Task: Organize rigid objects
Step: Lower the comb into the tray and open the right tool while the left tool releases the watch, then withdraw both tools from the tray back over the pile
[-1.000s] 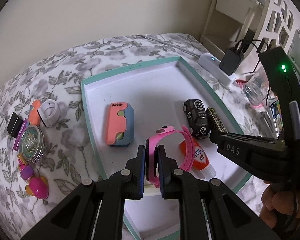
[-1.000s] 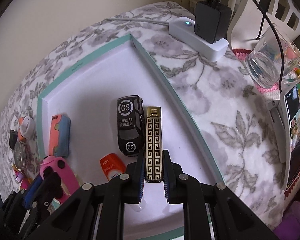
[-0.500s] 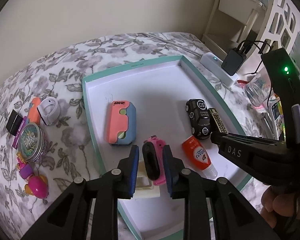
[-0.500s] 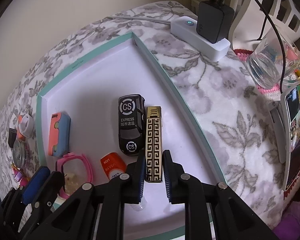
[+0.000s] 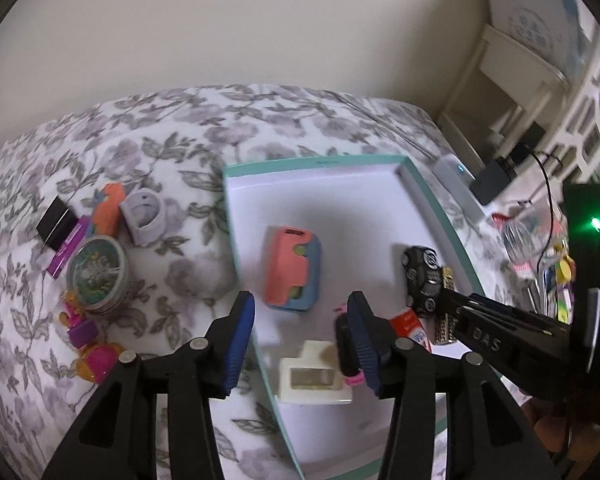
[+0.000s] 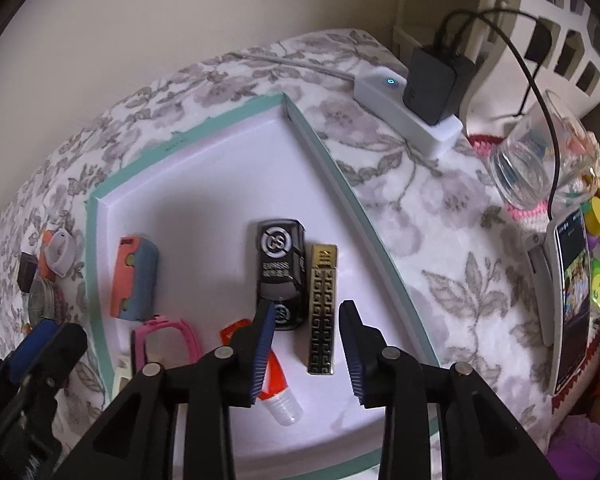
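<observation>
Both just letting go: right gripper [image 6: 306, 344] opening around the gold lighter [image 6: 322, 308], long axis running straight ahead. Left gripper [image 5: 300, 340] opening too, nothing pinched, loose bits off to its left on the bed [image 5: 172, 148].

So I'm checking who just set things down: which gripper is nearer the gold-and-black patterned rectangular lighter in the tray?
Right. The right gripper, jaws opening, straddles the gold-and-black patterned rectangular lighter without touching it. The left gripper, also opening, is across the teal-rimmed tray by the pink watch.
</observation>
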Tool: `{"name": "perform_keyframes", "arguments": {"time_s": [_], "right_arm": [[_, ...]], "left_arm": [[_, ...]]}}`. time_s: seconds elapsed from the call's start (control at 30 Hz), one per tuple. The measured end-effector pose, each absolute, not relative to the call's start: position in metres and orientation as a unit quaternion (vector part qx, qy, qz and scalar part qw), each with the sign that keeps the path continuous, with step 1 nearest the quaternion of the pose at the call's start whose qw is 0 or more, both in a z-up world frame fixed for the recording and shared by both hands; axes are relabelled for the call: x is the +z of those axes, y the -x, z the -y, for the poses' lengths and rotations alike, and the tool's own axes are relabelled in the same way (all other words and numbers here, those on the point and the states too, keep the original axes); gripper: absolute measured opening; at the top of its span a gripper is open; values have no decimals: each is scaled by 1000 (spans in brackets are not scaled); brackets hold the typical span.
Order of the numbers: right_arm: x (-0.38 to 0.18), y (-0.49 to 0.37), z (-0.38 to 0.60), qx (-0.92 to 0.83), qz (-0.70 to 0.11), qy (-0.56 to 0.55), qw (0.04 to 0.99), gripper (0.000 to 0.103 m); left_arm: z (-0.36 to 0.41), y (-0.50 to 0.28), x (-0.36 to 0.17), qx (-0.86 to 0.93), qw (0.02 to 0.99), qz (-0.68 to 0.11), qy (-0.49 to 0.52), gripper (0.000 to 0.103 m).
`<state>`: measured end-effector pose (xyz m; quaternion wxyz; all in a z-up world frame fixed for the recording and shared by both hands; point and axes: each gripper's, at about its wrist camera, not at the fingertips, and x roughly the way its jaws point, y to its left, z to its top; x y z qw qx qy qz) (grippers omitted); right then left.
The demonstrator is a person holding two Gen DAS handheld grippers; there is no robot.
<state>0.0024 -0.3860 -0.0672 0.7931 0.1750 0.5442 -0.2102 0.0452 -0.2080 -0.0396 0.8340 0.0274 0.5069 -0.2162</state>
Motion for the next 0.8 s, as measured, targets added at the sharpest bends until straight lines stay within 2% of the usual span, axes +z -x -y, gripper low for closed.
{"name": "perform_keyframes", "arguments": {"time_s": [0.03, 0.1, 0.17, 0.27, 0.43, 0.5, 0.57, 0.6, 0.73, 0.8], "right_arm": [[-66, -3, 384, -209, -542, -174, 795, 38], [-62, -5, 380, -205, -535, -171, 801, 48], [-60, -7, 375, -198, -531, -169, 807, 53], [-56, -11, 366, -185, -526, -158, 815, 61], [-53, -17, 352, -169, -519, -143, 826, 68], [-51, -19, 346, -156, -515, -145, 830, 73], [-51, -21, 340, -147, -512, -144, 834, 76], [-51, -22, 337, -143, -511, -141, 836, 78], [-50, -26, 326, -131, -508, -132, 841, 82], [-49, -28, 320, -123, -506, -131, 844, 90]], "left_arm": [[205, -47, -40, -210, 836, -507, -26, 50], [198, -51, -39, -192, 841, -505, -24, 53], [189, -55, -40, -170, 847, -504, -22, 73], [177, -61, -39, -148, 851, -504, -15, 74], [153, -71, -39, -105, 855, -508, 4, 76], [144, -75, -40, -84, 857, -509, 10, 79], [132, -79, -40, -62, 857, -511, 19, 89], [127, -80, -40, -54, 858, -511, 24, 90], [107, -87, -38, -28, 859, -510, 43, 90], [94, -90, -36, -13, 859, -510, 51, 91]]}}
